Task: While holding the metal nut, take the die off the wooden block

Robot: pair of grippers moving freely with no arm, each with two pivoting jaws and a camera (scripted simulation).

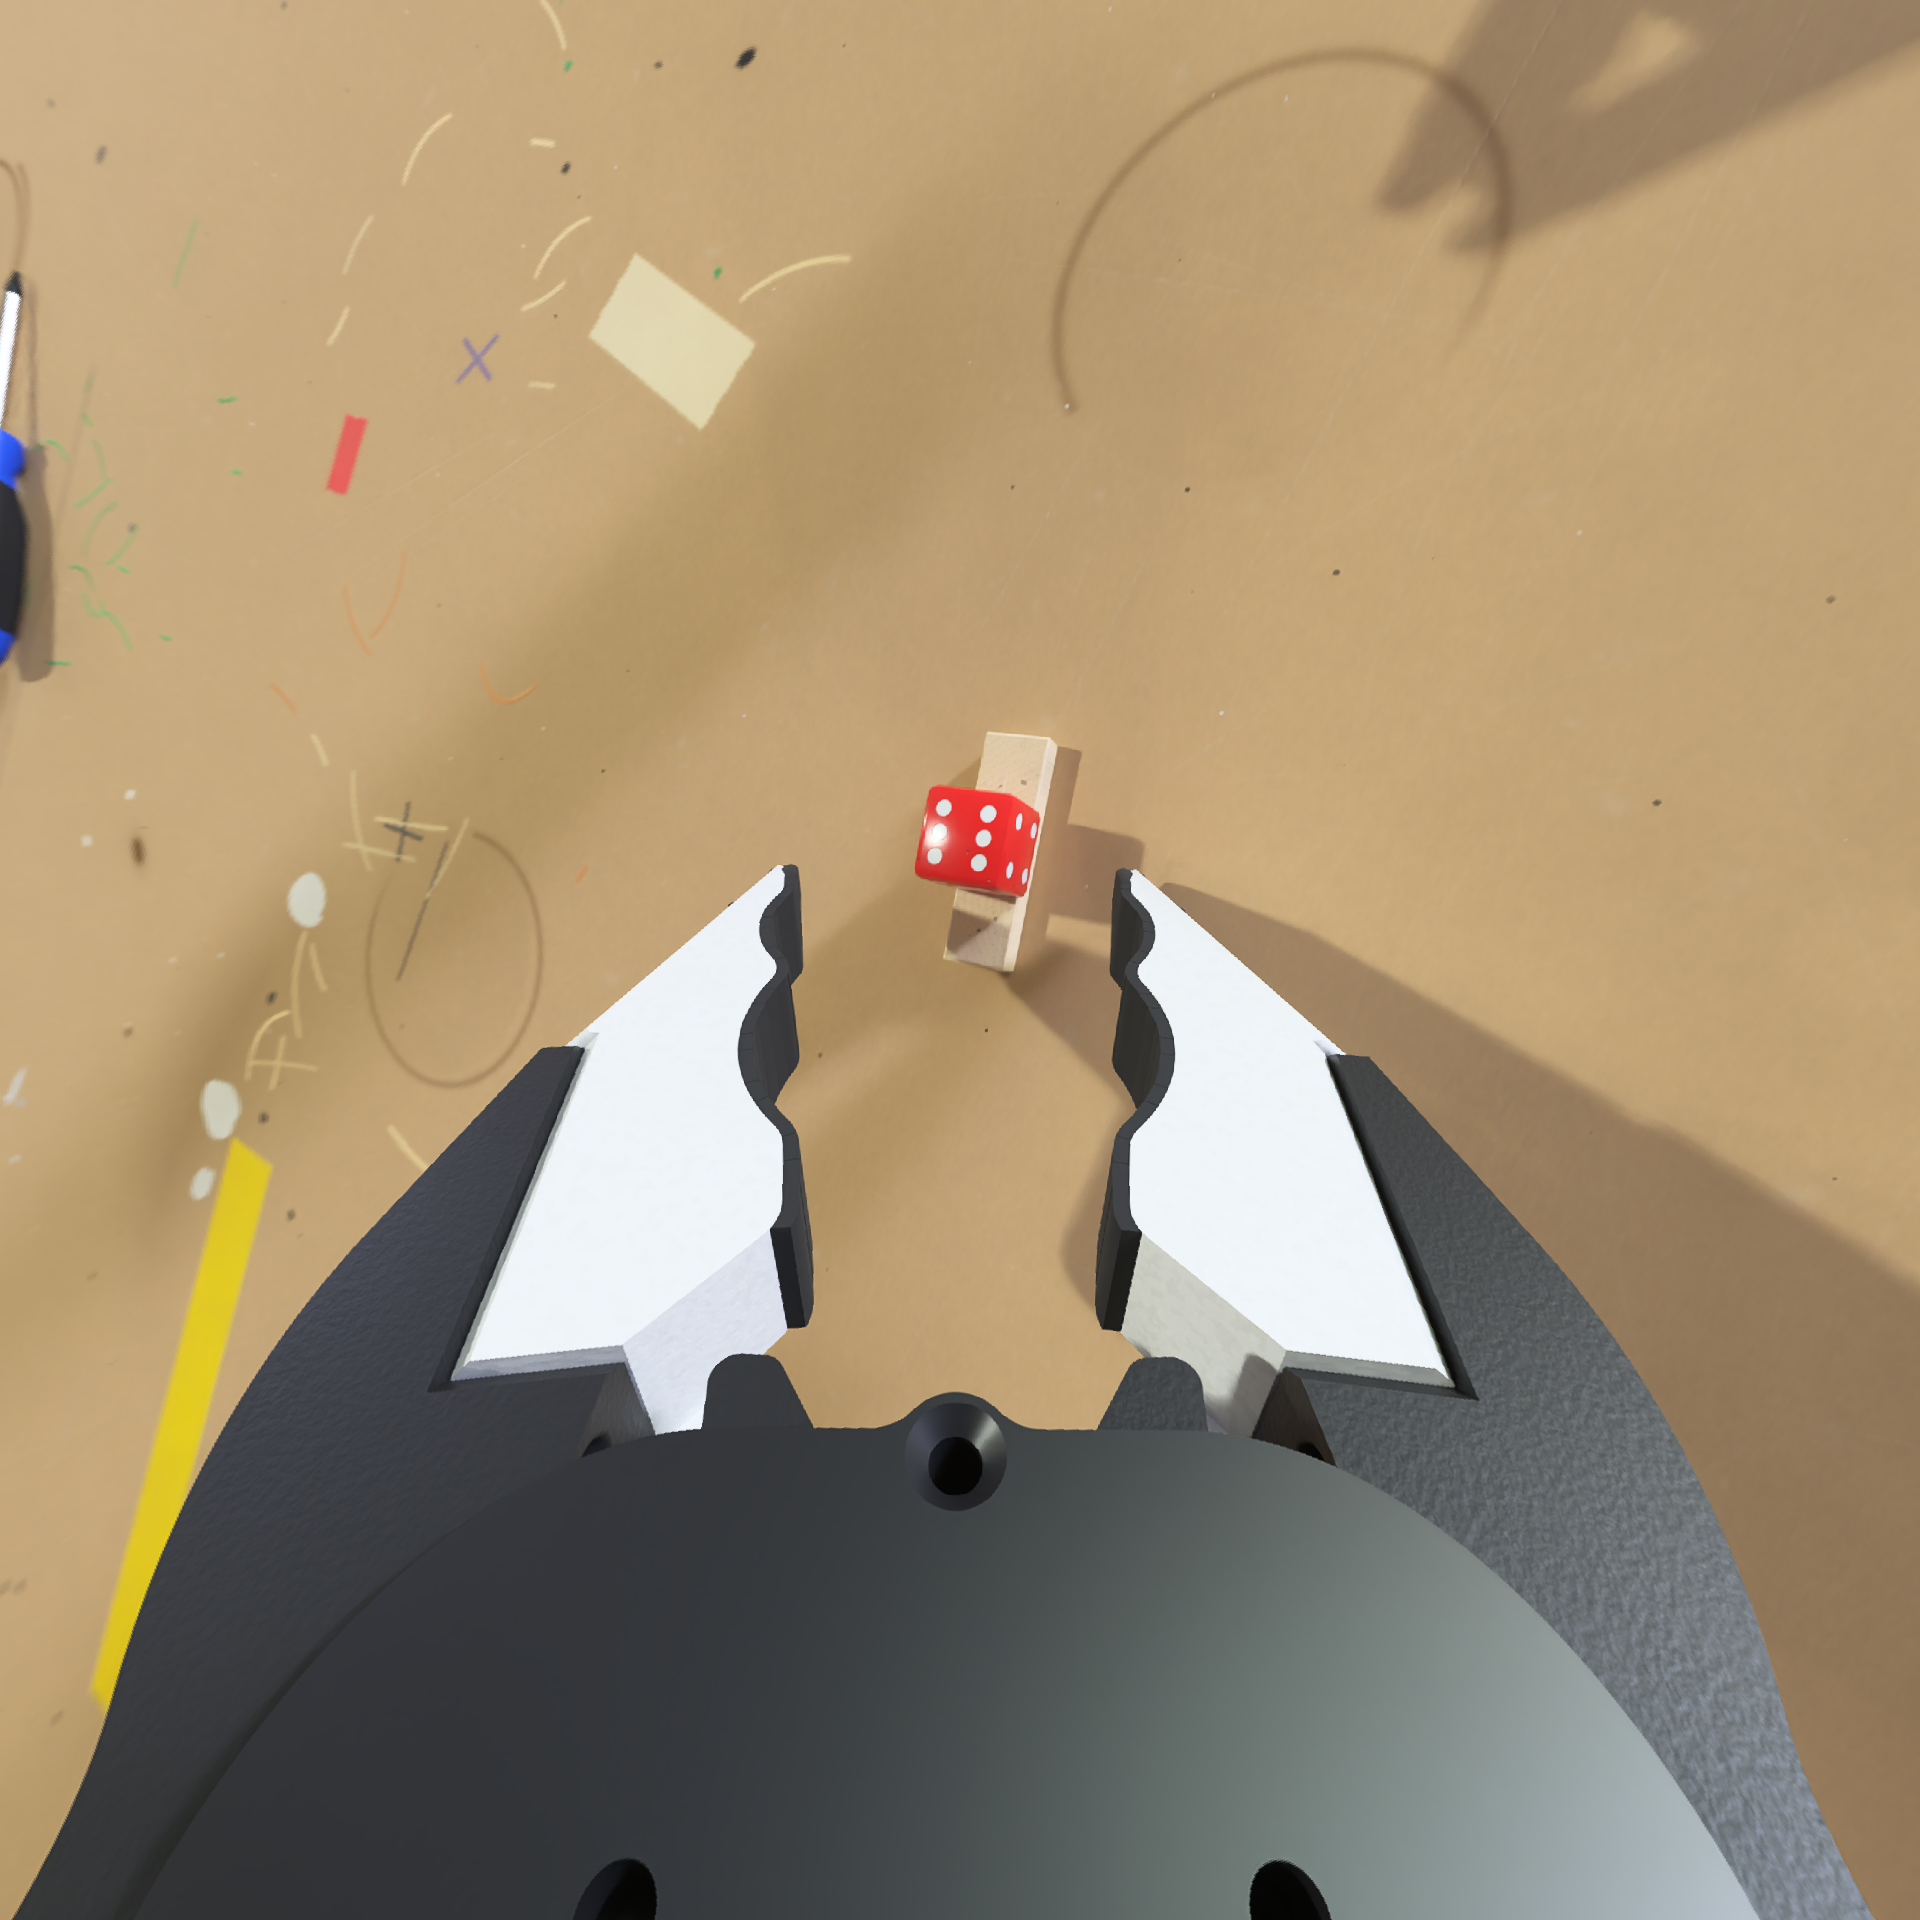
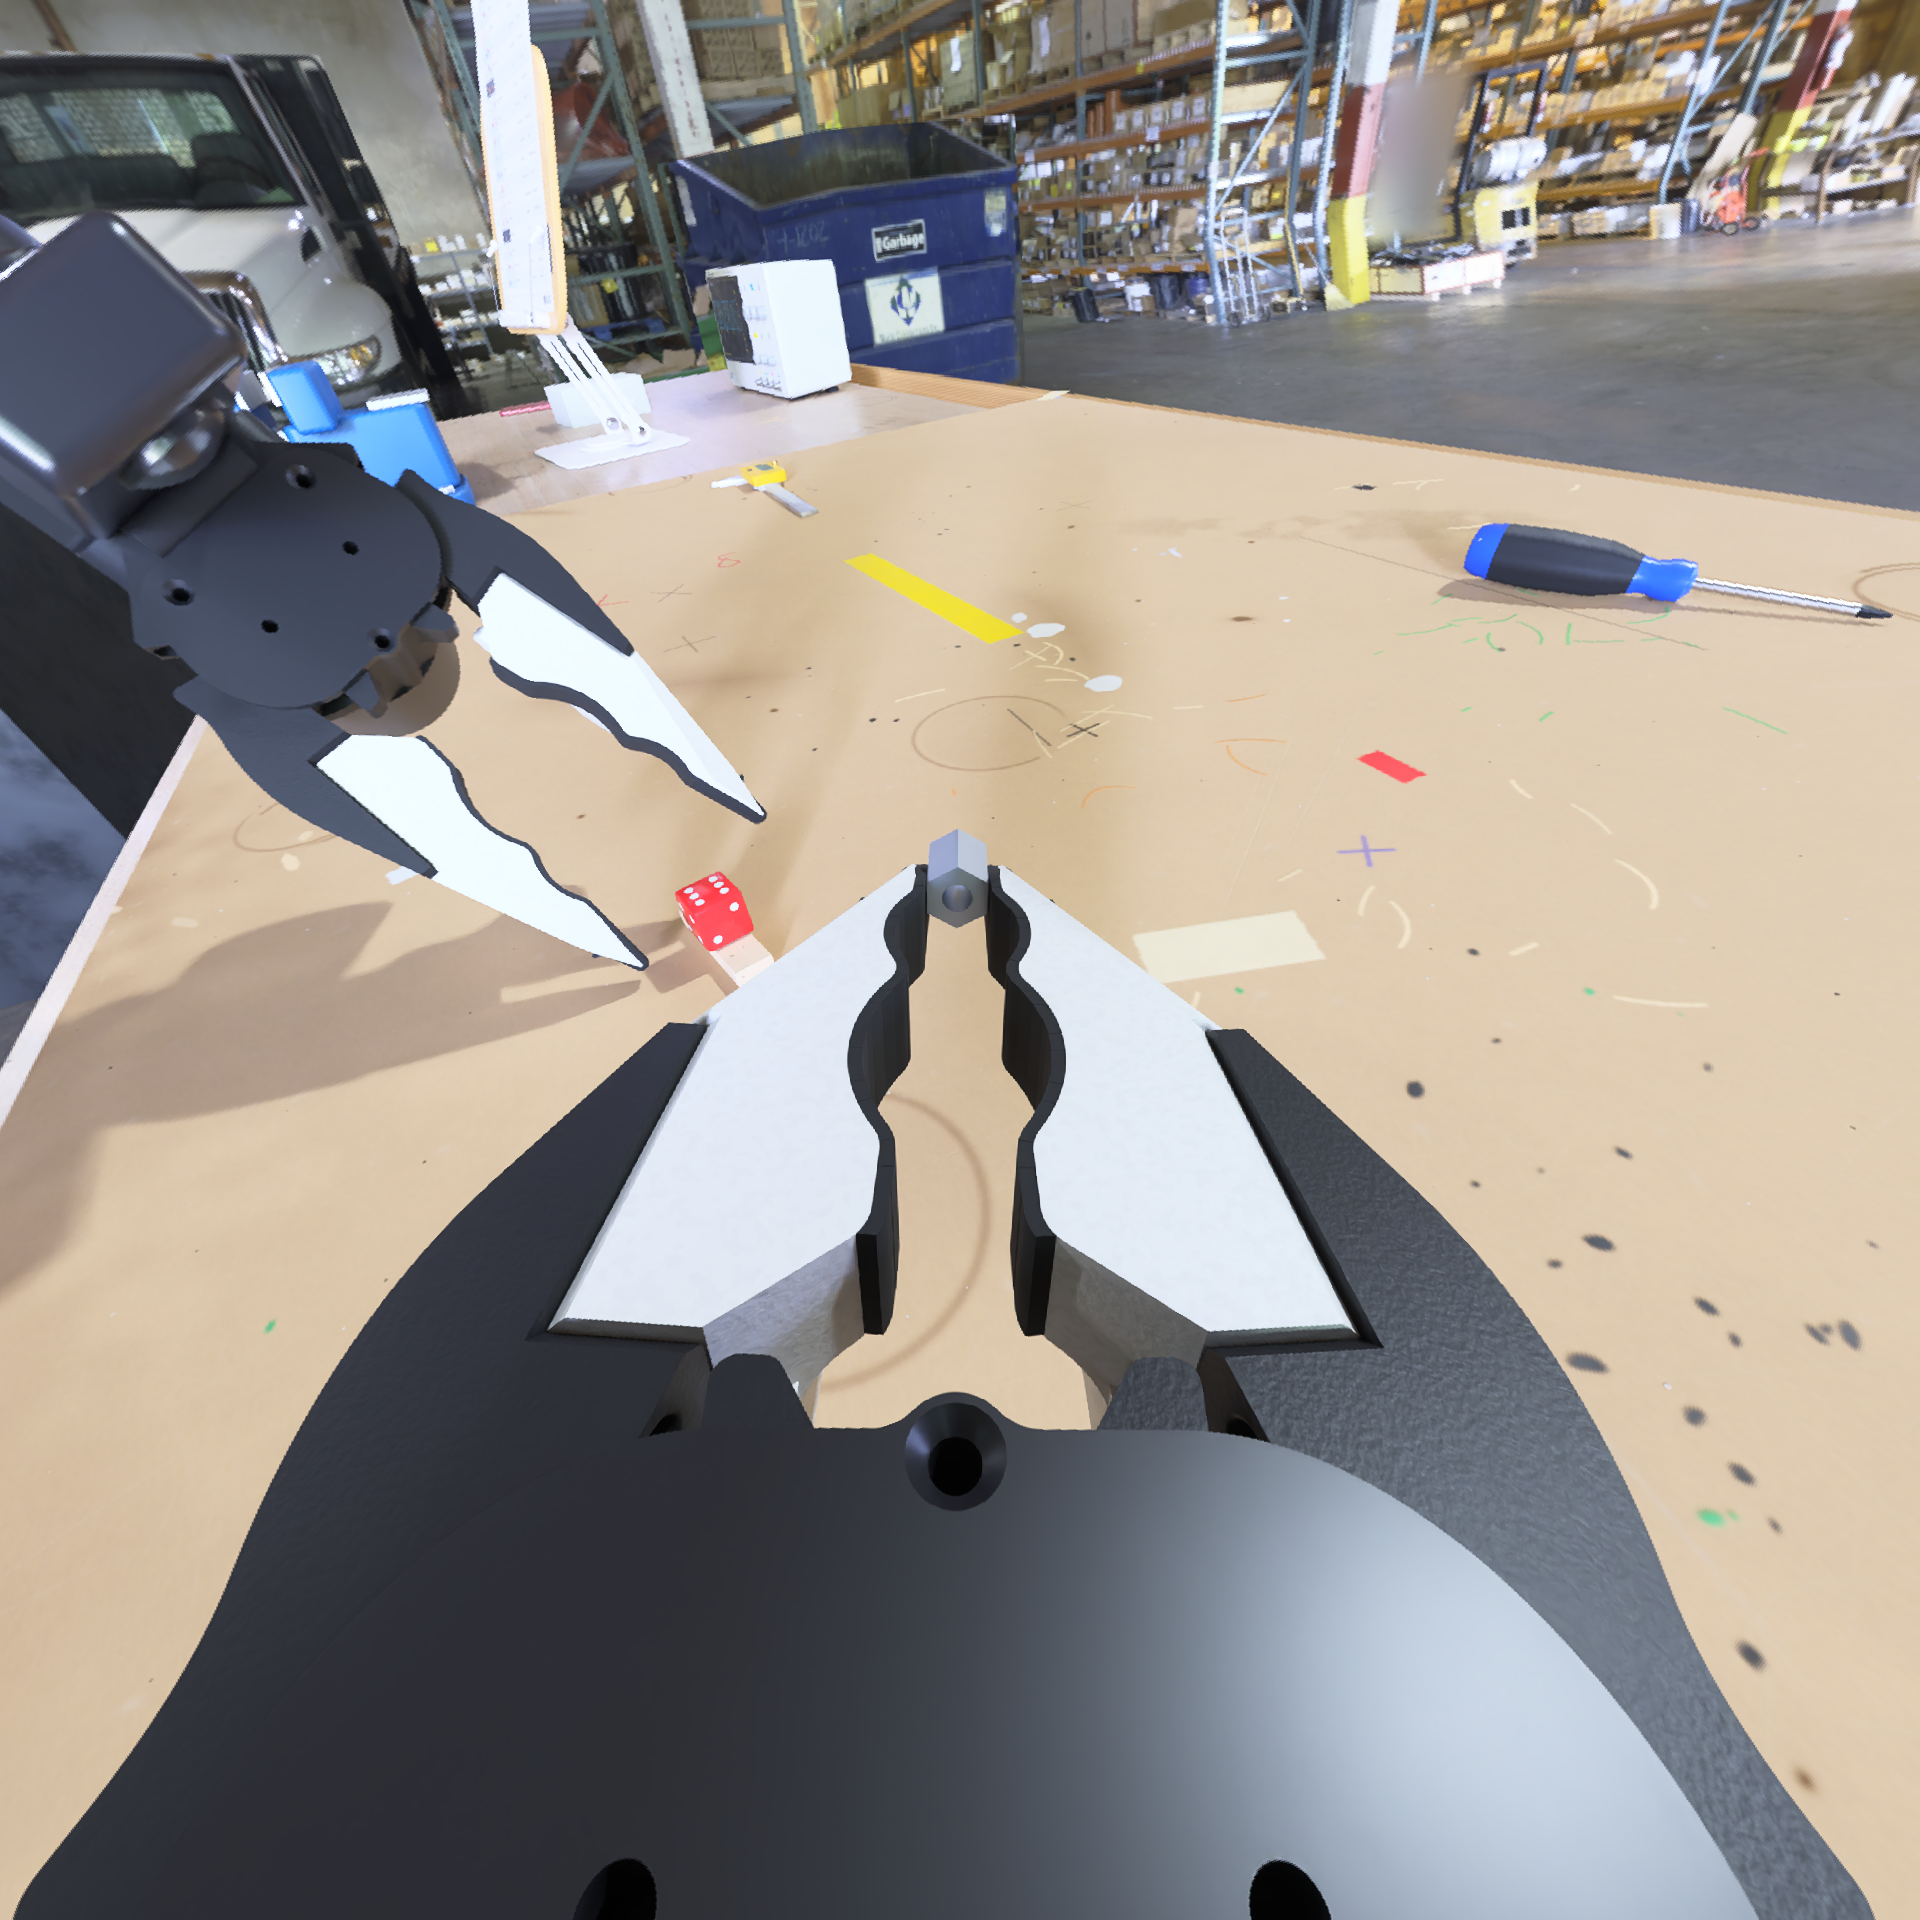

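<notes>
1. Left wrist view: the left hand-held gripper [image 1: 956, 883] hangs above the counter [image 1: 1455, 623] with its fingers spread wide and nothing between them.
2. Beyond the fingertips, the red die [image 1: 977, 840] sits on the wooden block [image 1: 1006, 847], which lies flat on the counter. Neither finger touches die or block.
3. A screwdriver [image 1: 8, 499] is cut off by the left edge; only part of its blue-and-black handle and shaft shows.
4. The counter surface is tan, marked with scribbles, specks, a yellow strip [image 1: 197, 1382], a red patch [image 1: 346, 454] and a pale rectangle [image 1: 671, 341].
5. Right wrist view: the right hand-held gripper [image 2: 957, 883] is clamped on the metal nut [image 2: 956, 878], held at the fingertips clear of the counter [image 2: 1351, 1091].
6. The left hand-held gripper [image 2: 704, 888] appears at left, fingers apart, its tips near the die [image 2: 714, 909].
7. The wooden block [image 2: 745, 956] is largely hidden by the die and the right gripper's finger.
8. The screwdriver [image 2: 1642, 575] lies well apart at the far right.
9. Background: a white instrument box [image 2: 779, 327] at the counter's far end, a blue dumpster [image 2: 862, 244], a white vehicle [image 2: 197, 197] and warehouse shelving [image 2: 1455, 125].
</notes>
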